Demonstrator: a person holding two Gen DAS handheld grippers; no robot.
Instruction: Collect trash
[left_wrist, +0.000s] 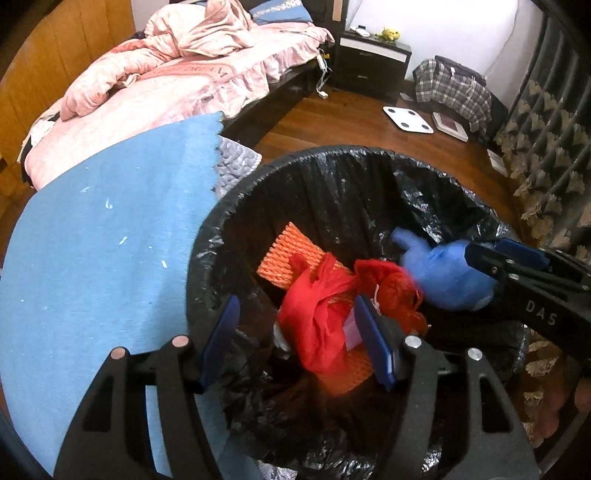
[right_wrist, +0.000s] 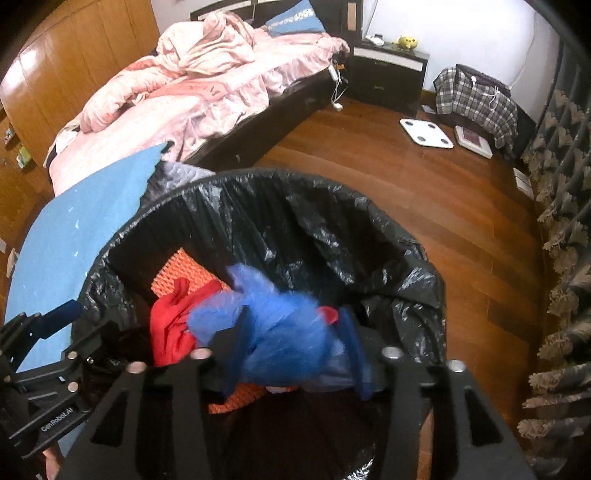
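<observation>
You are over the bin (left_wrist: 369, 155) with both claws, so the step in hand looks like the drop: let each piece of trash fall clear inside the black liner (right_wrist: 332, 236) before you lift away.

Keep both claws above the middle of the opening, not over the rim, so nothing slides down the outside onto the blue mat (left_wrist: 103, 236) at the bin's nine o'clock side. Hold steady until each bag has settled, and watch that thin plastic does not cling to a pad and ride back out with you.

Your left claw (left_wrist: 299, 339) stands well open. The red bag (left_wrist: 317, 314) lies between its jaws at about twelve o'clock from the wrist; it sits against the right-hand pad, while the left-hand pad is clear of it, so I judge it released and resting on the orange foam netting (left_wrist: 291, 254) below.

Your right claw (right_wrist: 295, 354) is also parted. The blue bag (right_wrist: 280, 332) is blurred between its jaws, and whether the pads touch it I cannot tell for sure; it looks loose and on its way down, just beside the red bag at its three o'clock.
</observation>
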